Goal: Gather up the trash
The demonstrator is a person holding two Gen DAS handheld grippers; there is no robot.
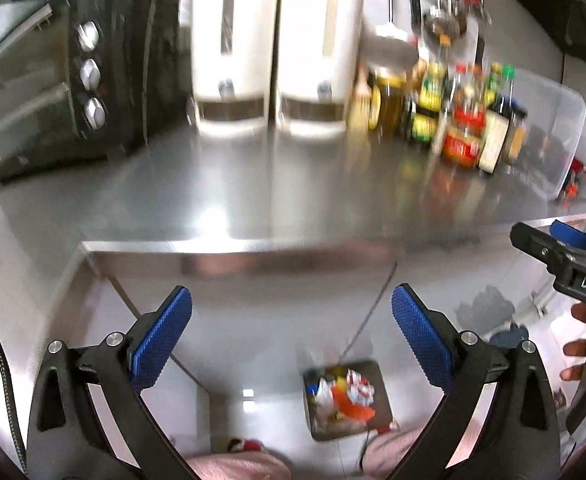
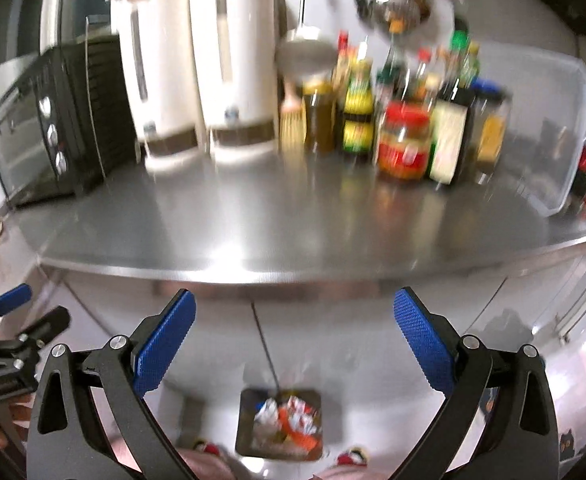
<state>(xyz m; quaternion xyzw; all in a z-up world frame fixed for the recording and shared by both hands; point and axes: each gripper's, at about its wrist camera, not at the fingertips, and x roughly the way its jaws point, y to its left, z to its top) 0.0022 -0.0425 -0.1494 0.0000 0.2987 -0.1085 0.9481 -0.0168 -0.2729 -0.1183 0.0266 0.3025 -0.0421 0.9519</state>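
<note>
1. Grippers first: the left gripper is tipped forward and downward, its two blue pads spread wide apart with nothing between them.
2. The right gripper is tipped the same way, blue pads just as widely parted, and it holds nothing.
3. Both views are smeared by motion blur, so fine detail on the far items is hard to read.
4. In the left wrist view the right gripper shows at the right edge, level with the counter's near lip, with fingers of the person's hand wrapped on its handle just below.
5. In the right wrist view the left gripper appears at the left edge, so the two tools are side by side.
6. A small square bin sits on the floor below and beyond the grippers, in front of the steel cabinet; crumpled trash in white, orange and red lies inside it.
7. In the left wrist view the bin is near the right finger, low in the frame.
8. A steel counter spans the middle of both views and its near part is bare.
9. Along its far edge stand a black toaster oven at left, two white kettles in the centre, and a cluster of sauce bottles and jars to the right.
10. A clear plastic tub stands tilted at far right, beside the bottles.
</note>
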